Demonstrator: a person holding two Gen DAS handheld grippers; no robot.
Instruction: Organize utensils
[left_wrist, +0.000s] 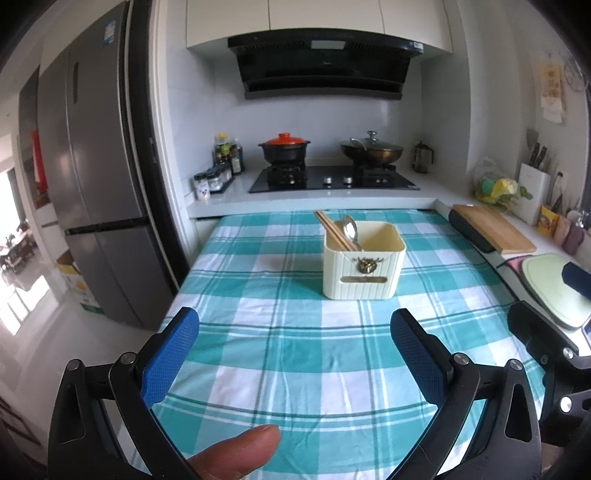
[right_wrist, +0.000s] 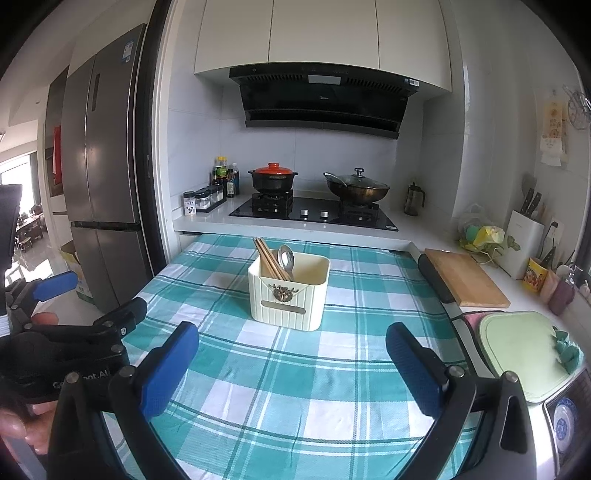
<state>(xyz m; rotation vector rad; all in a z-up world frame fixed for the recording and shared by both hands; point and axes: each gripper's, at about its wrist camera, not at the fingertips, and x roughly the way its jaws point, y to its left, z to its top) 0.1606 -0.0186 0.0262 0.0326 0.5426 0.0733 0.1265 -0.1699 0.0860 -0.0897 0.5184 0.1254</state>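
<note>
Both grippers empty, utensils sat in the holder

Left gripper was spread wide over the checked tablecloth, holding nothing. Cream holder stood mid-table: chopsticks leaned long-axis up and left, spoon bowl-up just right of them. Right gripper was likewise wide, holding nothing, holder ahead of it
</note>
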